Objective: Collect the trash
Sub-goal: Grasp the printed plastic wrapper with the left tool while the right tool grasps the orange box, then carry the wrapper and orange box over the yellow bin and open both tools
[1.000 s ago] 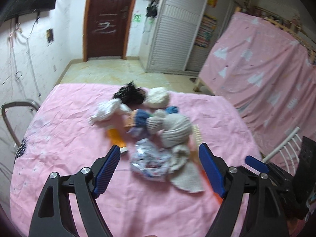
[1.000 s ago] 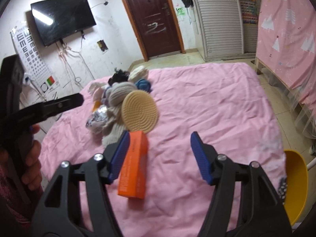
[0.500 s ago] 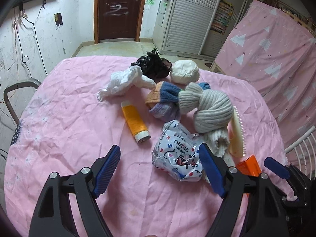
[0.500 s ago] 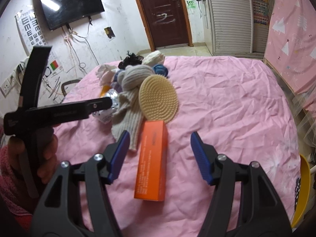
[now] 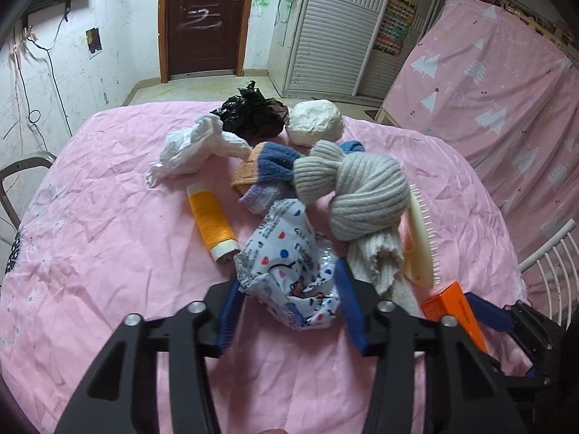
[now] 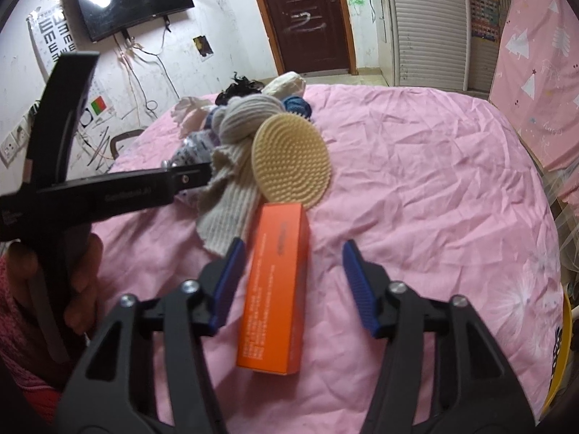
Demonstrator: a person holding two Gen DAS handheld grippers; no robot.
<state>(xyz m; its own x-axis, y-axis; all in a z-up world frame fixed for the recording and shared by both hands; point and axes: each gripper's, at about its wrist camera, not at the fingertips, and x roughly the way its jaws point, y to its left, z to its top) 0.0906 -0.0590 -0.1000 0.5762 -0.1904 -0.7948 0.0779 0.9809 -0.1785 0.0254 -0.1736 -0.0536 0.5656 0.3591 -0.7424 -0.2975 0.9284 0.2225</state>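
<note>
The left gripper (image 5: 289, 305) has the crumpled tissue wrapper (image 5: 289, 271) between its blue pads, and its jaws are closing. The pads look to be touching or nearly touching the wrapper's near end on both sides, though a firm pinch cannot be confirmed. The wrapper's long axis runs from the jaws toward 12 o'clock, so only its near end sits inside the grip.

In the right wrist view, the right gripper (image 6: 295, 285) straddles the orange box (image 6: 277, 285), with its jaws also closing. The left pad is just beside the box's left face, while the right pad stands clearly apart from the right face, so nothing is gripped yet. The box lies flat on the pink bedsheet (image 6: 434, 181) with its long axis pointing from 6 to 12 o'clock, in line with the fingers, so the pads will meet its long sides. The box sits off-centre in the gap, toward 9 o'clock; I judge the left pad will touch first and may nudge the box sideways.

Each hand is nearest its own item. Beyond the box, at 12 o'clock, the round bristle brush (image 6: 291, 159) leans against the grey knitted hat (image 6: 246, 115). In the left view, the orange thread spool (image 5: 211, 222) lies at 11 o'clock from the jaws, clear of the wrapper. Farther off sit the white crumpled paper (image 5: 197, 148), black plastic bag (image 5: 253, 115) and white ball (image 5: 316, 121).
</note>
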